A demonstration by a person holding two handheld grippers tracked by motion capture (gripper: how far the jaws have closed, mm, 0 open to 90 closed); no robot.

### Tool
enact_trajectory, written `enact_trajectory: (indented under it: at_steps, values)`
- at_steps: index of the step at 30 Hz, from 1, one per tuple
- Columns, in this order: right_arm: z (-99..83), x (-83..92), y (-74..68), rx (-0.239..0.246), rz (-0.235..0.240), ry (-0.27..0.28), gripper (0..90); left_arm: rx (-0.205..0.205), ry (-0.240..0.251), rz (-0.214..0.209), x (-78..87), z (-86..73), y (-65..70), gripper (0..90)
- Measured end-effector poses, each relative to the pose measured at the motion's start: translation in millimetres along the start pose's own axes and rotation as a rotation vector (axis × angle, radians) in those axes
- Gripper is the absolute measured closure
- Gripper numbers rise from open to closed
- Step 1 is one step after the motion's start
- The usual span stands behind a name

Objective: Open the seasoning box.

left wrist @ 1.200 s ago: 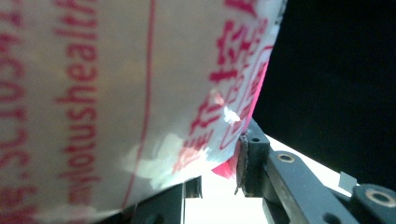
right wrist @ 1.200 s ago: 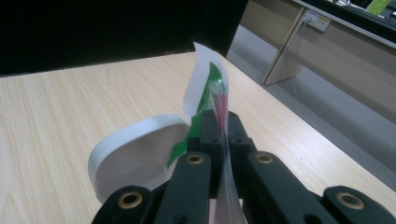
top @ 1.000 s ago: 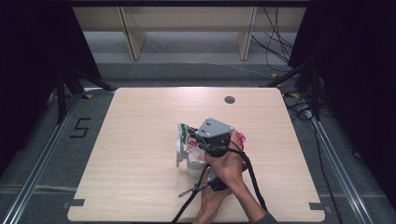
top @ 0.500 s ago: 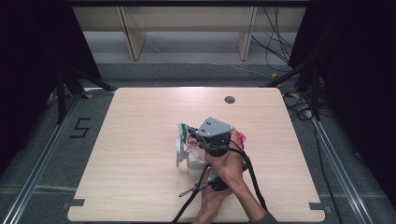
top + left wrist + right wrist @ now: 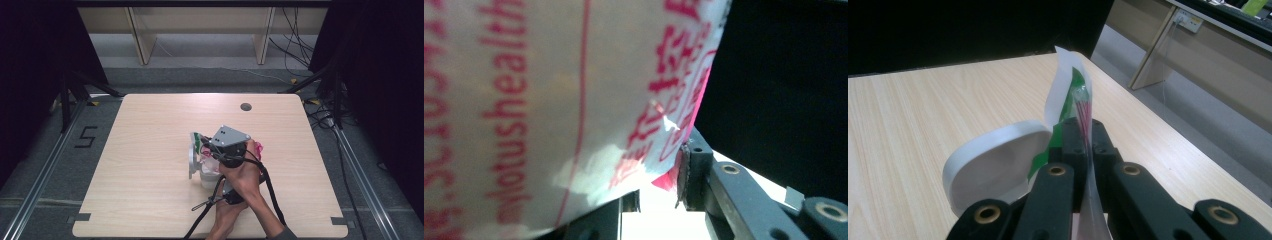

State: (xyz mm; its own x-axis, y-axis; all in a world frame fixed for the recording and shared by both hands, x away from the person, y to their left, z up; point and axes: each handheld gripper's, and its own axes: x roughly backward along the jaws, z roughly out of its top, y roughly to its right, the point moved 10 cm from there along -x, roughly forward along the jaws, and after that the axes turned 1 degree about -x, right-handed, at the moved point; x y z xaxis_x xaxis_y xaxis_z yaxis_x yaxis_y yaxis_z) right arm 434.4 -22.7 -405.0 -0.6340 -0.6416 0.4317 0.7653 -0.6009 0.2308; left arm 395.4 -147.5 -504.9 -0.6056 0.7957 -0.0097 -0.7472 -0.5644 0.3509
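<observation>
A white packet (image 5: pixel 202 144) with red, pink and green print is held up over the middle of the table (image 5: pixel 145 145). My right gripper (image 5: pixel 214 150), under its grey plate, is shut on it; in the right gripper view the thin packet (image 5: pixel 1070 95) stands pinched between the jaws of that gripper (image 5: pixel 1087 129). Just below sits a white tub (image 5: pixel 207 180) with its round lid (image 5: pixel 192 159) flipped open; the lid (image 5: pixel 990 167) lies beyond the jaws. My left gripper (image 5: pixel 659 186) comes in lower, its jaws nearly together on the packet's (image 5: pixel 549 100) pink lower corner.
A dark round hole (image 5: pixel 245 106) marks the table's far side. Black cables (image 5: pixel 270 195) trail from both grippers toward the near edge. Pale shelf legs (image 5: pixel 141 42) and floor cables (image 5: pixel 300 40) lie past the table; metal rails (image 5: pixel 360 170) run along both sides.
</observation>
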Motion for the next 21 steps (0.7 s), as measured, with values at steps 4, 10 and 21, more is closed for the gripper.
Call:
enact_trajectory:
  at_steps: [4, 10, 21]
  values:
    - [-0.3, 0.2, 0.8, 0.002, 0.002, 0.001, 89.8, -0.002, -0.001, -0.004, 0.1, -0.3, 0.3, 74.3]
    - [-0.3, -0.2, 1.2, 0.003, 0.000, 0.003, 89.9, -0.001, -0.005, 0.001, -0.3, -0.5, -0.6, 74.3]
    - [-0.6, 2.1, 3.6, -0.015, 0.004, 0.012, 90.0, -0.105, -0.105, 0.017, 6.1, -9.8, -10.5, 74.1]
